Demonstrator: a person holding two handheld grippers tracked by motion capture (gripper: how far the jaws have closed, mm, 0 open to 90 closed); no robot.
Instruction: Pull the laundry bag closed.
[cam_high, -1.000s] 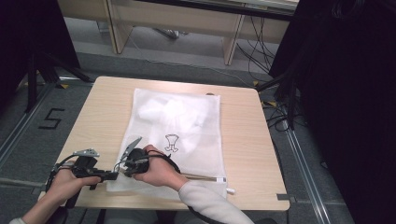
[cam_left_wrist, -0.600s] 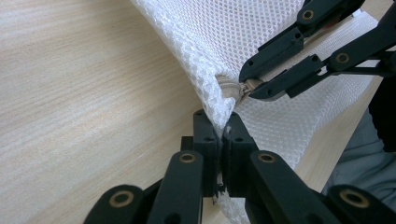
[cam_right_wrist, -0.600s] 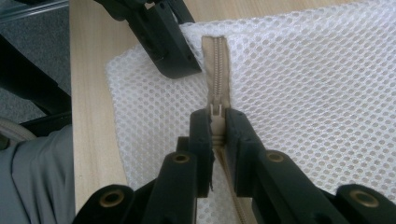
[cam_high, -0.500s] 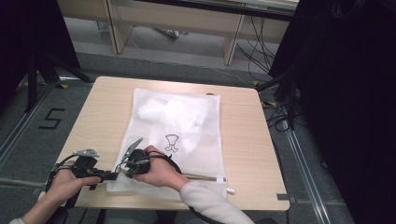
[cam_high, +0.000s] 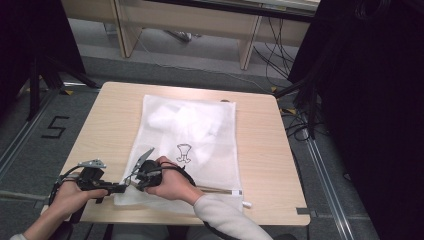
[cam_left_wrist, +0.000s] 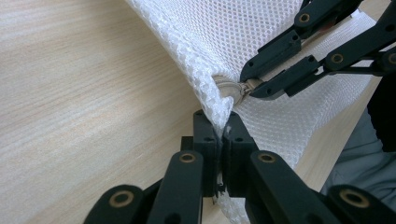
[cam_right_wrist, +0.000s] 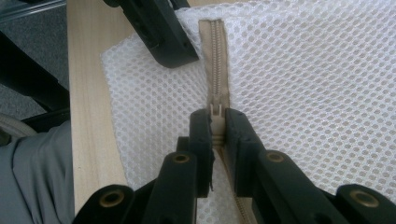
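On the near edge of the wooden table (cam_high: 105, 115) lies a white mesh laundry bag (cam_high: 200, 125), flat on the tabletop with its zippered edge toward the person and a small black emblem (cam_high: 184, 152) printed on it; something white shows faintly through the mesh in the far half. At the bag's near left corner the left gripper (cam_high: 120, 188) has its jaws pressed together on a pinch of the mesh; seen along those jaws in the left gripper view, the fabric rises in a ridge from between the pads (cam_left_wrist: 210, 135). Just beside it, the right gripper (cam_high: 131, 182) is clamped on the beige zipper pull (cam_right_wrist: 215, 116), which sits on the beige zipper (cam_right_wrist: 215, 51) running away from the jaws. Both grippers nearly touch at that corner, each held in a hand coming in from the bottom of the high view
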